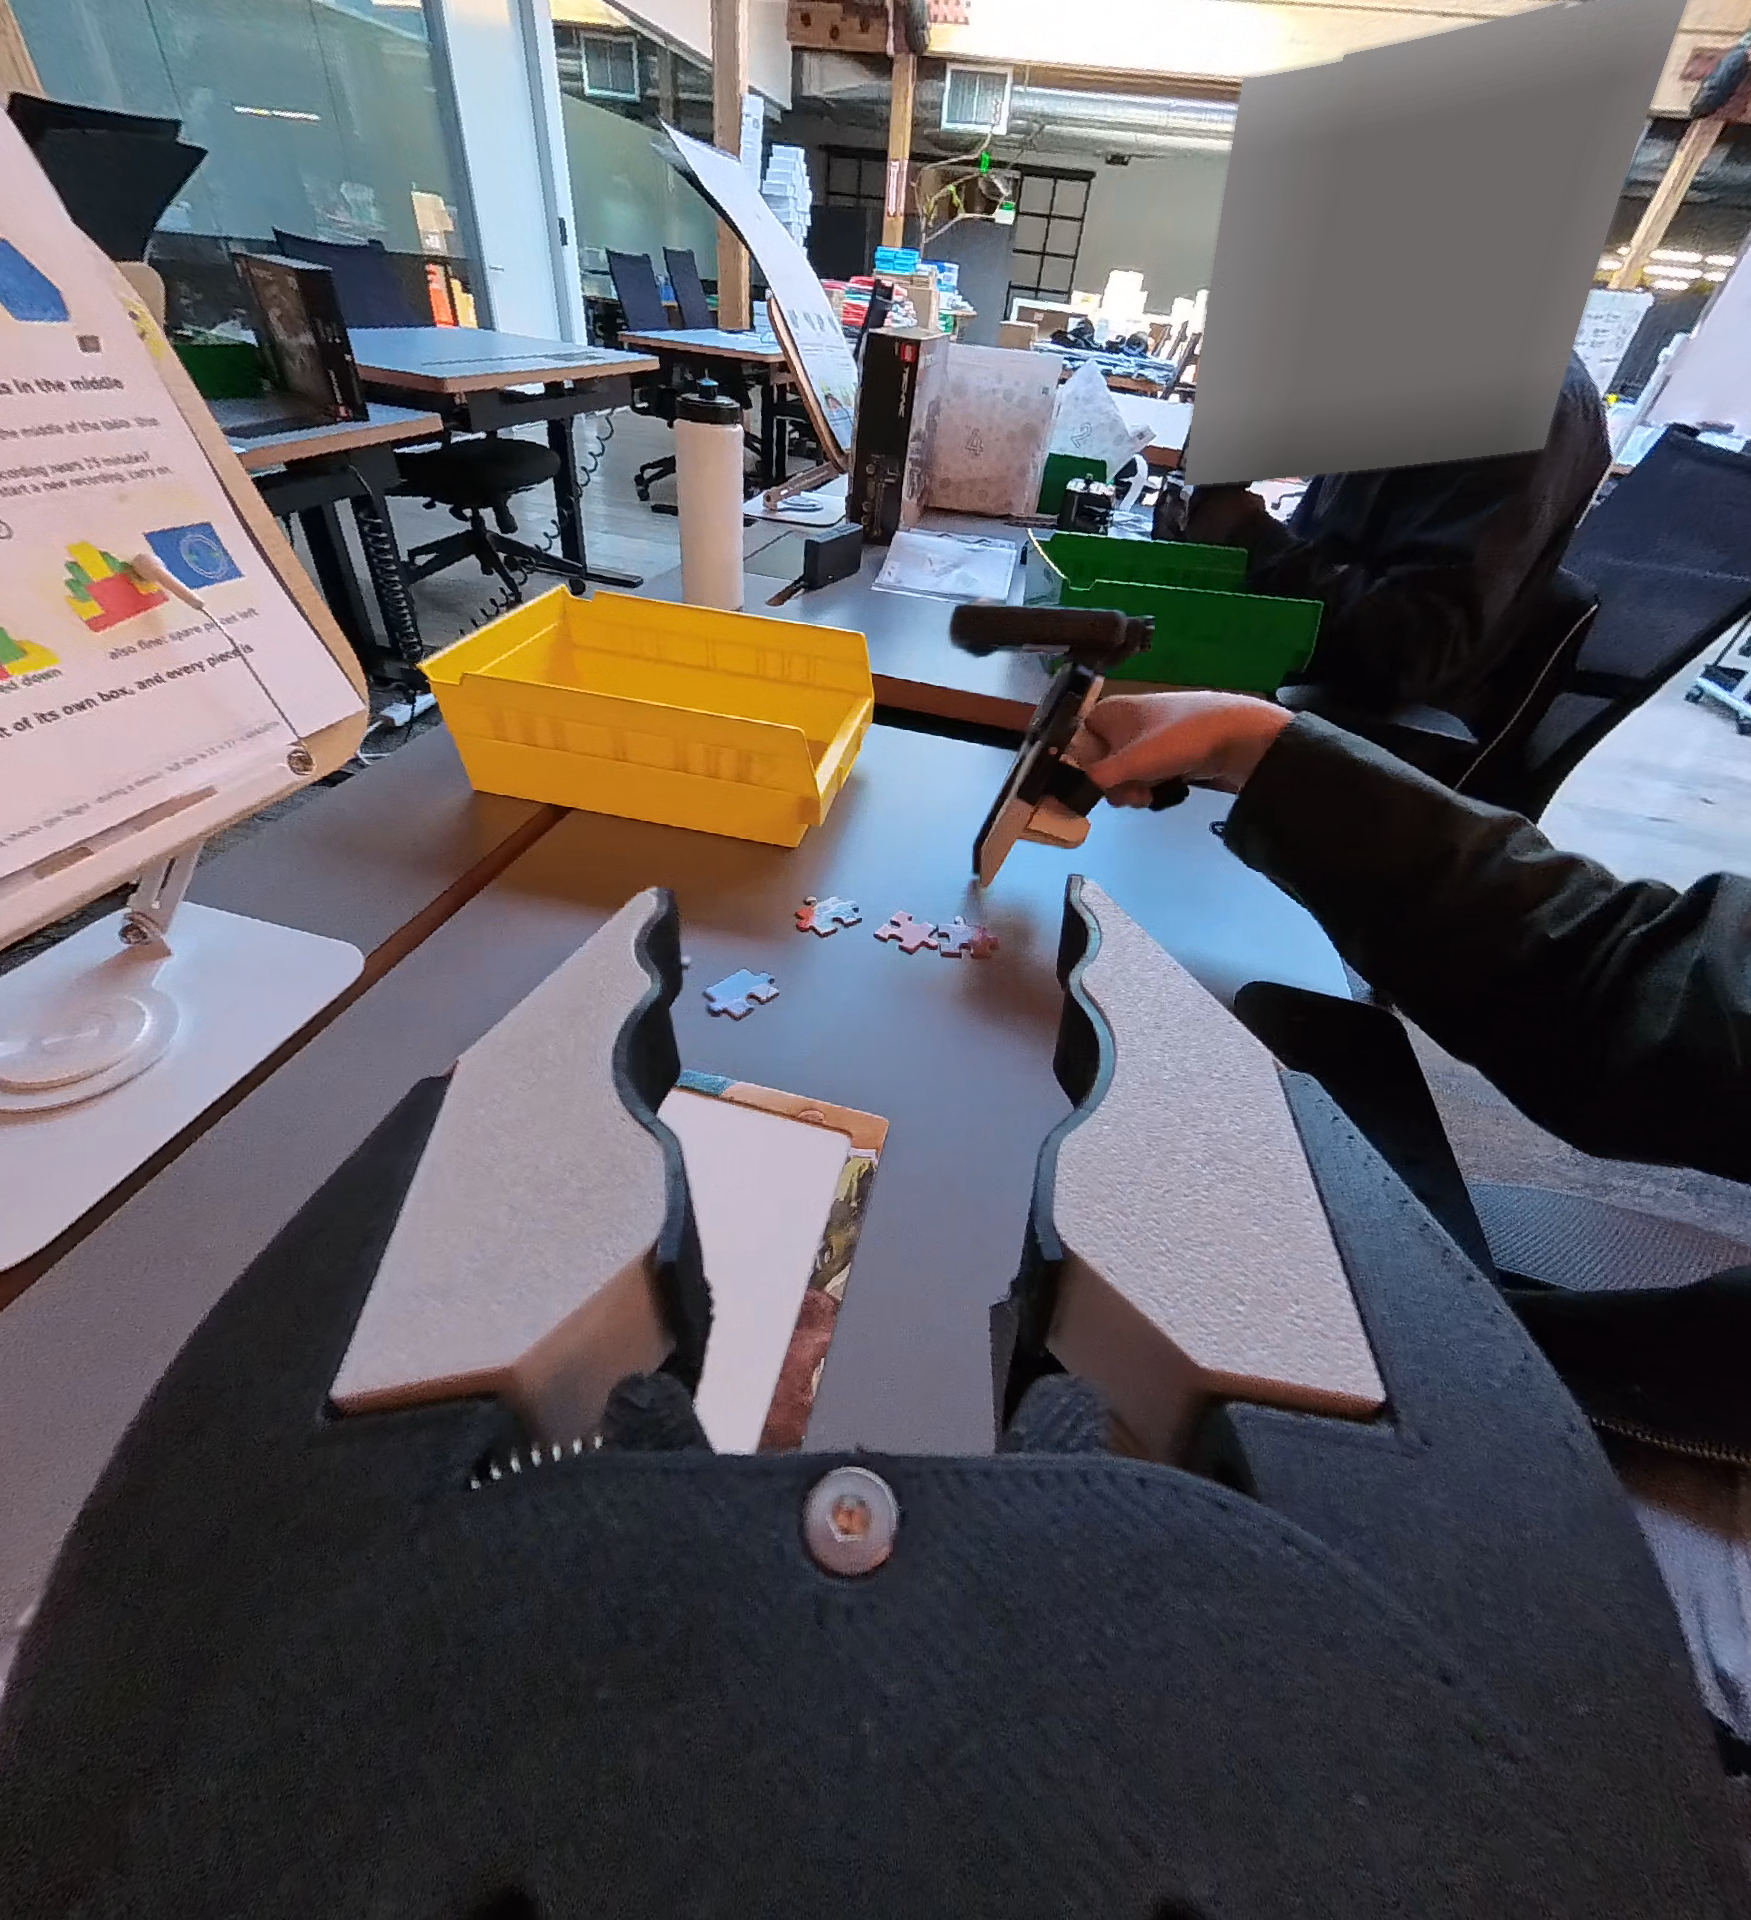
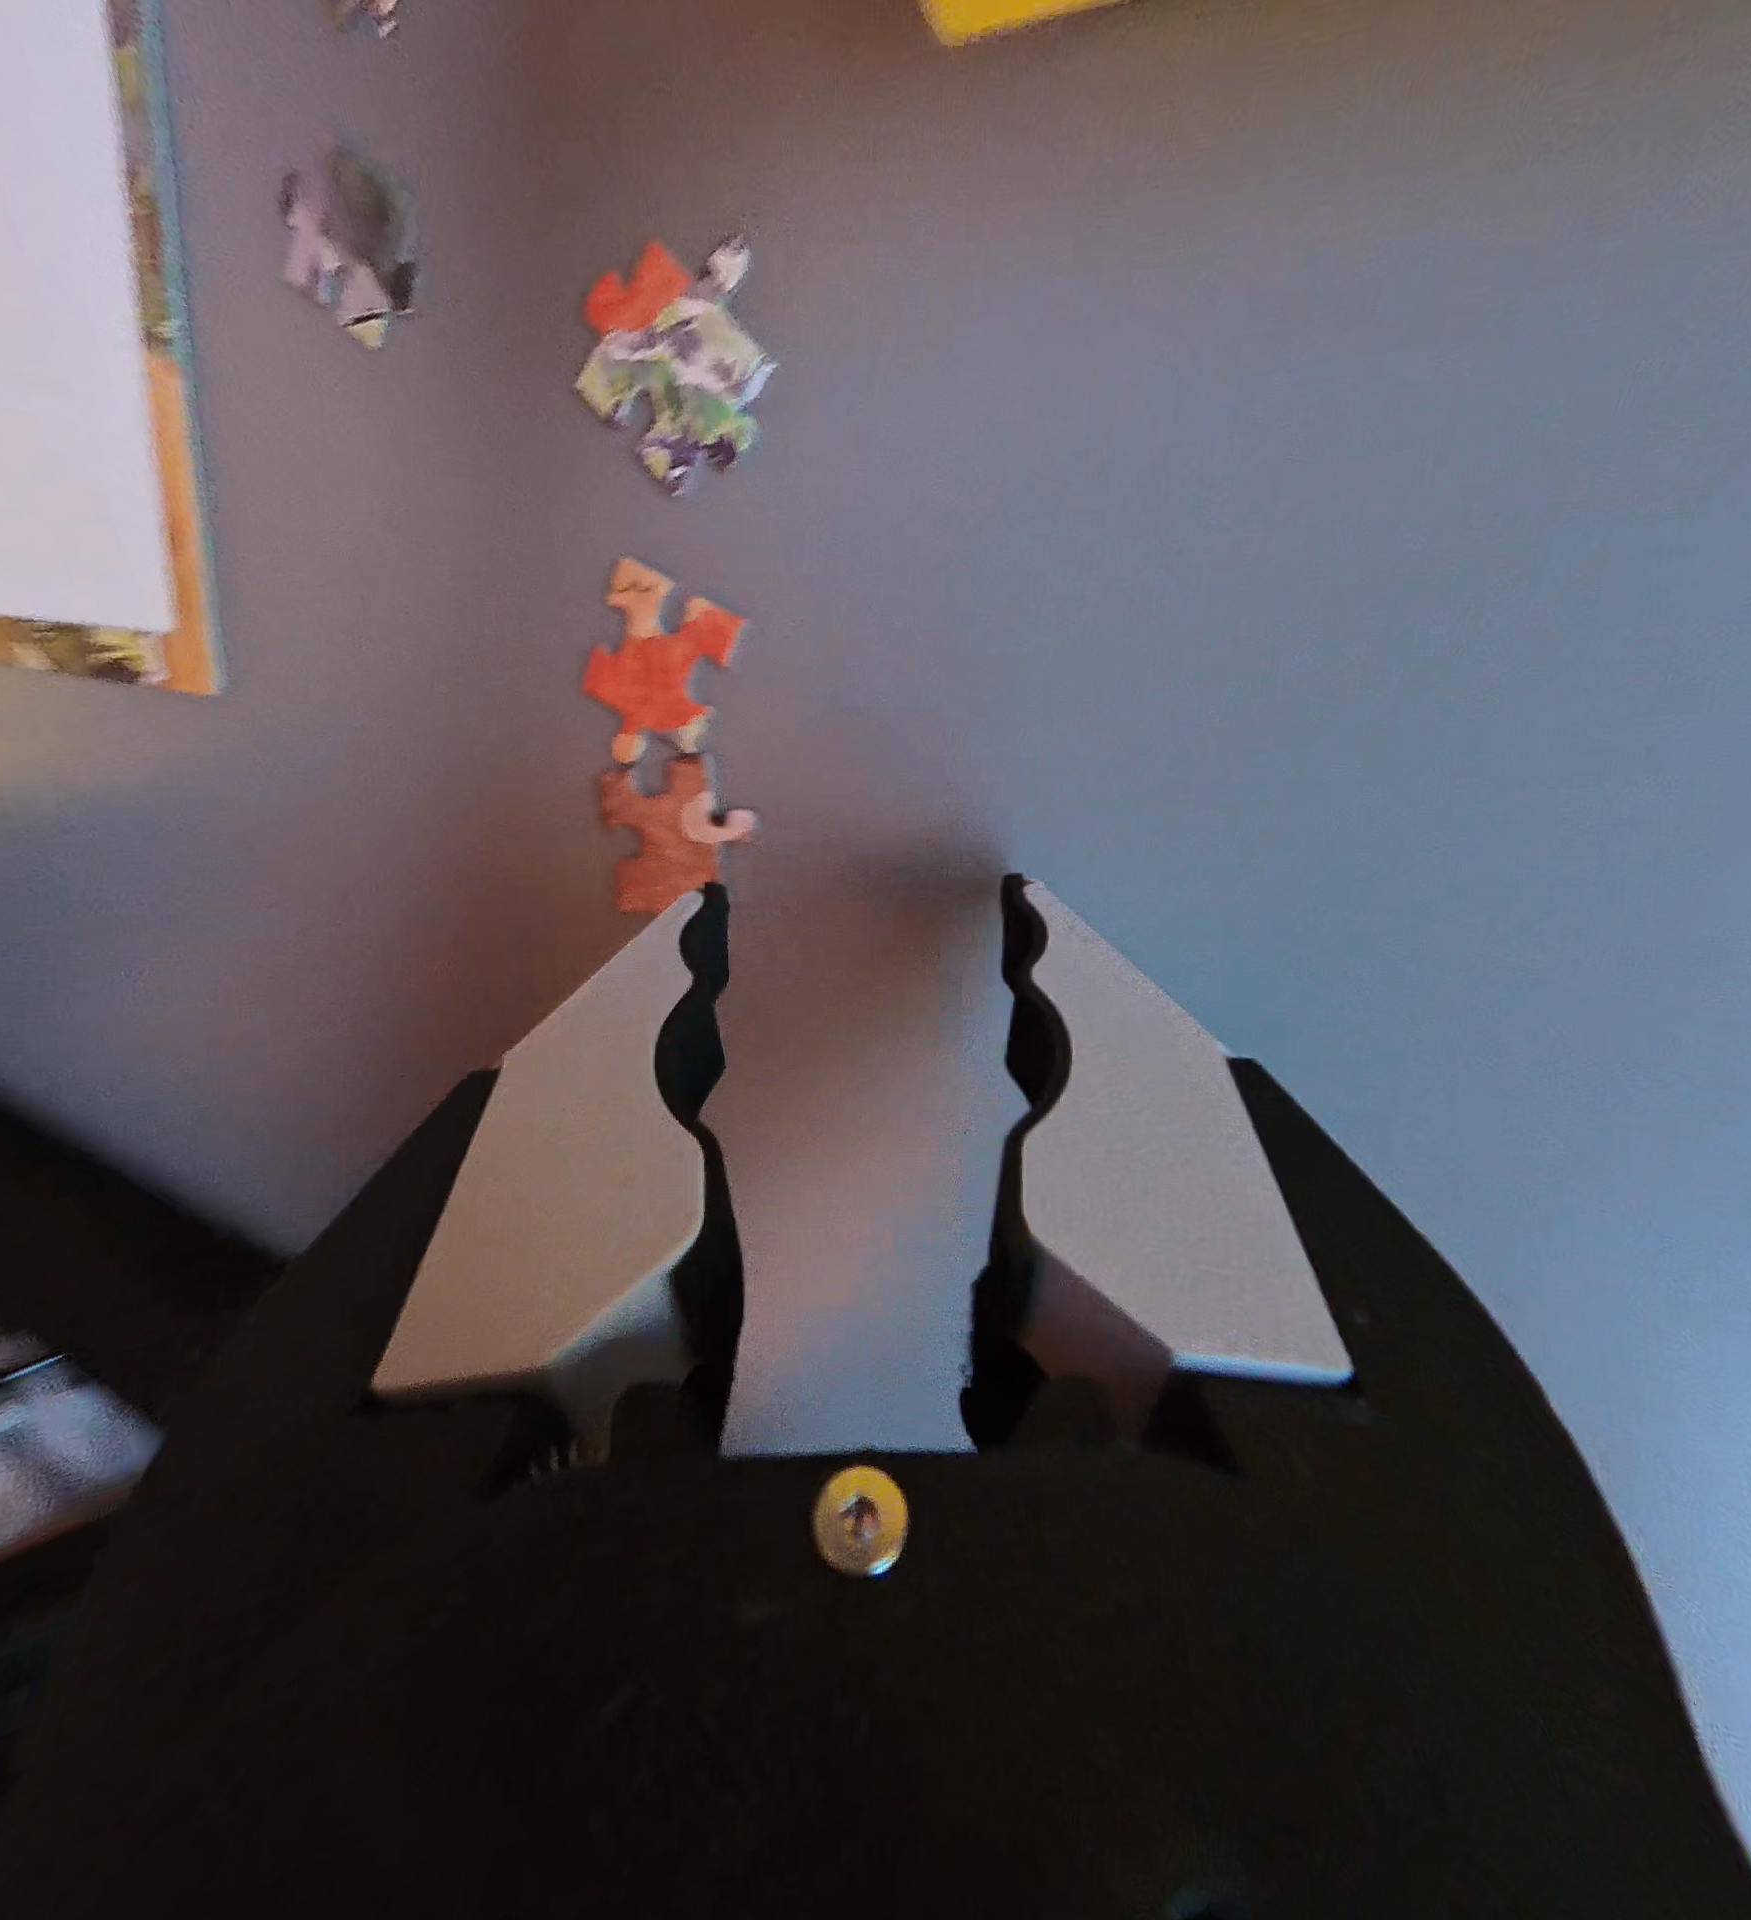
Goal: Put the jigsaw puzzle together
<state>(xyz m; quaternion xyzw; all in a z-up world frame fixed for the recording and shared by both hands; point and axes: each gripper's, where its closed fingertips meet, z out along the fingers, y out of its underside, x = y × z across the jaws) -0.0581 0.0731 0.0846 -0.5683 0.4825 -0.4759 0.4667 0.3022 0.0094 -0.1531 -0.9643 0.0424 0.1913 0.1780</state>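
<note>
Left gripper (image 1: 866,935) nearest: jaws wide, empty, hovering over puzzle tray (image 1: 850,1195), probably waiting. Right gripper (image 2: 855,894) tilted down at table (image 2: 1370,623), jaws partly apart, nothing held, tips just beside brown piece (image 2: 663,842), likely lining up a pick. Orange piece (image 2: 658,665) touches it; other pieces loose.

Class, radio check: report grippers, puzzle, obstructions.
Left gripper open, empty. Right gripper open, empty, beside brown piece. Loose pieces, puzzle board unfilled. Nothing in the way.
</note>
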